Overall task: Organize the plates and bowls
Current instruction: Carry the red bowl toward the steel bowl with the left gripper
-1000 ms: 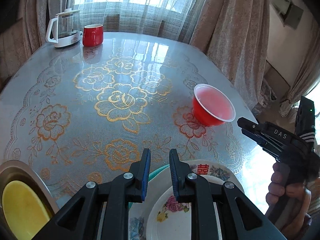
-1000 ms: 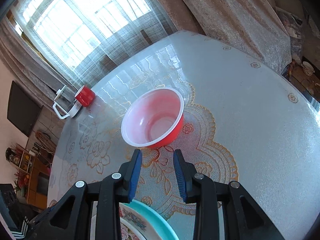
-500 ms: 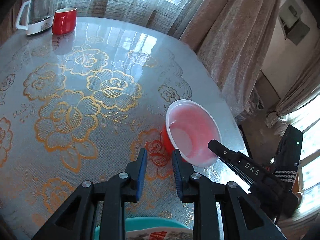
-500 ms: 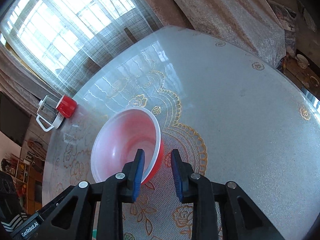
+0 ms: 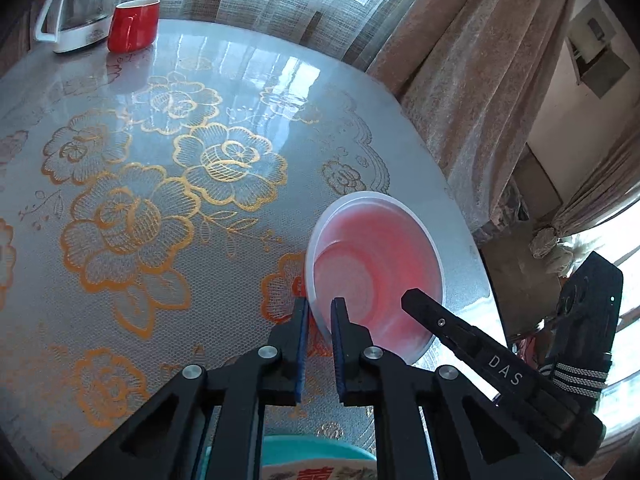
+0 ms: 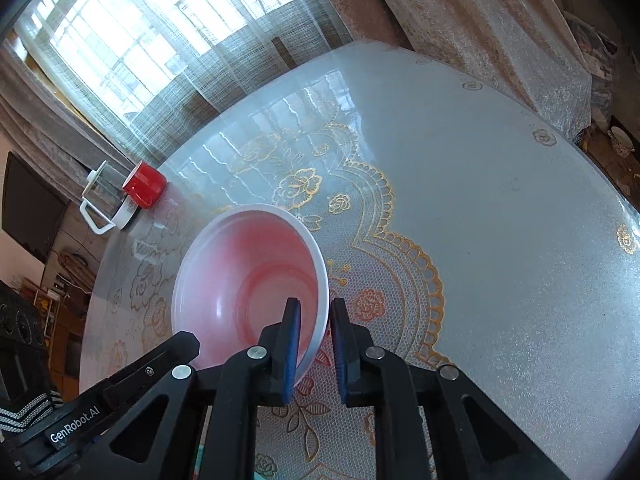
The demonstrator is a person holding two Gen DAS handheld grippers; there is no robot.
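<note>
I have both claws on the red bowl (image 5: pixel 376 272) at once, each gripping the rim from its own side. My left claw (image 5: pixel 320 322) has just been closing and now pinches the bowl's white rim, one blue pad (image 5: pixel 303 340) outside the wall and the other inside. My right claw (image 6: pixel 314 330) has also just been closing, and it clamps the opposite rim in the same way, with one pad (image 6: pixel 294 344) inside the bowl and the other outside. In the left wrist view I can see the right claw's black body reaching in over the bowl's near edge. The bowl looks tilted, its pale pink inside turned toward both cameras, near the edge of the tabletop (image 5: pixel 248 92) on the gold rose pattern of the lace cloth (image 5: pixel 132 216); I cannot tell whether its base touches the cloth. Behind the bowl, at the far side of the tabletop by the window curtain (image 6: pixel 168 52), a red mug (image 5: pixel 133 24) stands just beside a glass kettle (image 5: pixel 78 12) with a white handle. Nearer me than the bowl, at the bottom of the left wrist view, the rim of a teal plate (image 5: pixel 304 446) shows under a white plate with a red character (image 5: pixel 320 474).
</note>
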